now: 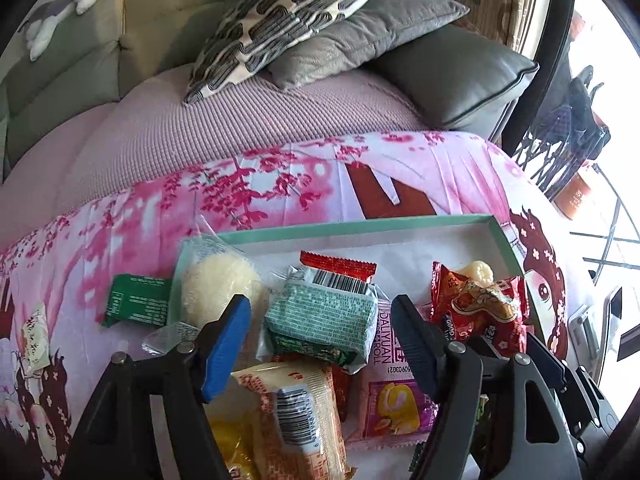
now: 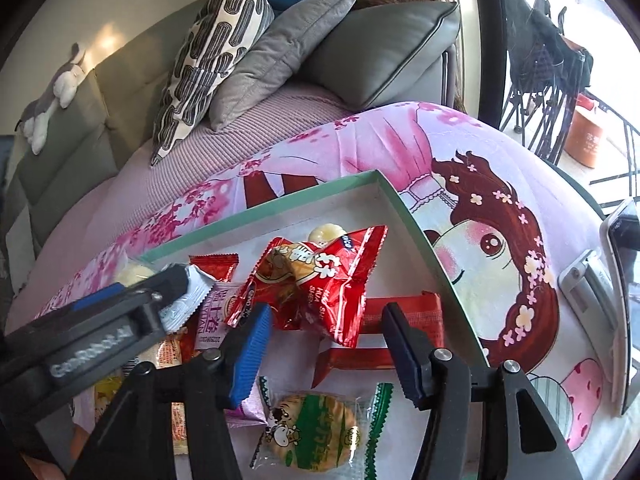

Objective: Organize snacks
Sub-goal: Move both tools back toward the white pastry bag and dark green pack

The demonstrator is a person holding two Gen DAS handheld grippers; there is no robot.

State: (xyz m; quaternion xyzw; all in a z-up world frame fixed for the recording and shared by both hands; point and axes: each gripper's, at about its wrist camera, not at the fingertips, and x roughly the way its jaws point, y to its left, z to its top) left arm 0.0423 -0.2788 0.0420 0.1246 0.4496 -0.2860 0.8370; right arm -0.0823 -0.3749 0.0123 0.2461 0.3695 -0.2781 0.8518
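a pink cloth (image 1: 120, 240) printed with cherry blossoms and a cartoon girl's face covers the near surface. behind it lies a ribbed mauve sofa cover (image 1: 240, 128) over a grey-green sofa (image 1: 72, 76). three cushions lean together at the sofa's far end: a cream one with dark oval loops (image 2: 208, 60) on top, a plain grey fabric one (image 2: 280, 48) beside it, and a smooth grey piped one (image 2: 384, 52). a grey-and-white plush toy (image 2: 48, 100) lies on the sofa back. an orange pot (image 2: 584, 136) stands outside by black railings (image 2: 556, 100).
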